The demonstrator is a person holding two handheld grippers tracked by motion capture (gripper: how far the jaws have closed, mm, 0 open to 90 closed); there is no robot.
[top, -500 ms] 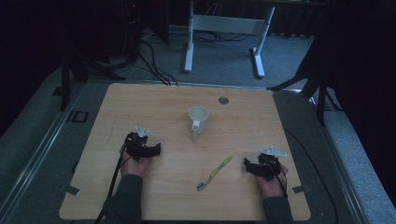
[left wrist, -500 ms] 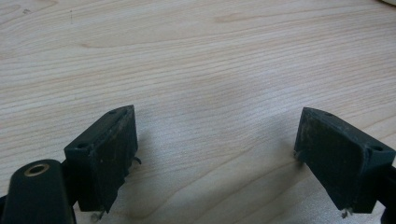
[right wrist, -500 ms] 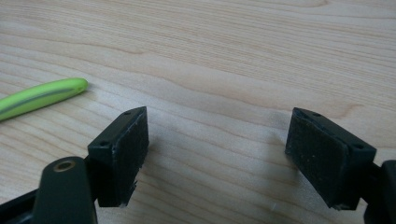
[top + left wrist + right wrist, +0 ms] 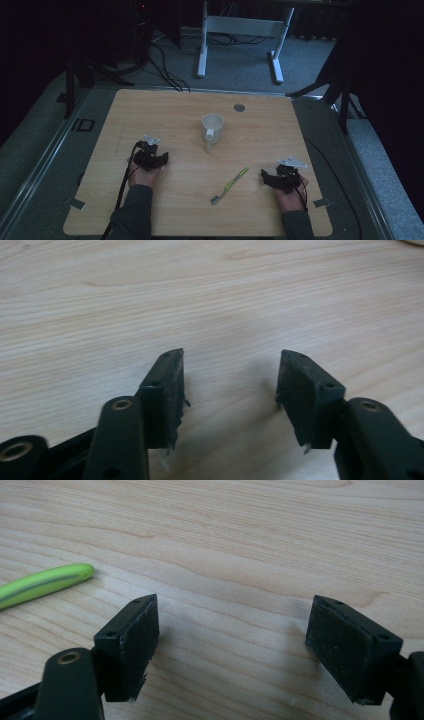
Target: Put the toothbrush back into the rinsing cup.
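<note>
A white mug (image 4: 212, 129) stands upright near the middle of the wooden table (image 4: 165, 112), its handle turned toward the near edge. A green toothbrush (image 4: 231, 185) lies flat to the near right of the mug, bristles at its near end. My left gripper (image 4: 161, 159) rests low over the table at the near left, open (image 4: 230, 360), with bare wood between its pads. My right gripper (image 4: 265, 176) sits at the near right, open (image 4: 232, 605) and holding nothing. The toothbrush handle tip (image 4: 45, 582) lies just to the left of its left pad without touching it.
A small round grey disc (image 4: 239, 107) sits in the tabletop behind the mug. A white metal stand (image 4: 240, 27) and cables (image 4: 160, 70) are on the floor beyond the far edge. Tape tabs (image 4: 75, 203) mark the near corners.
</note>
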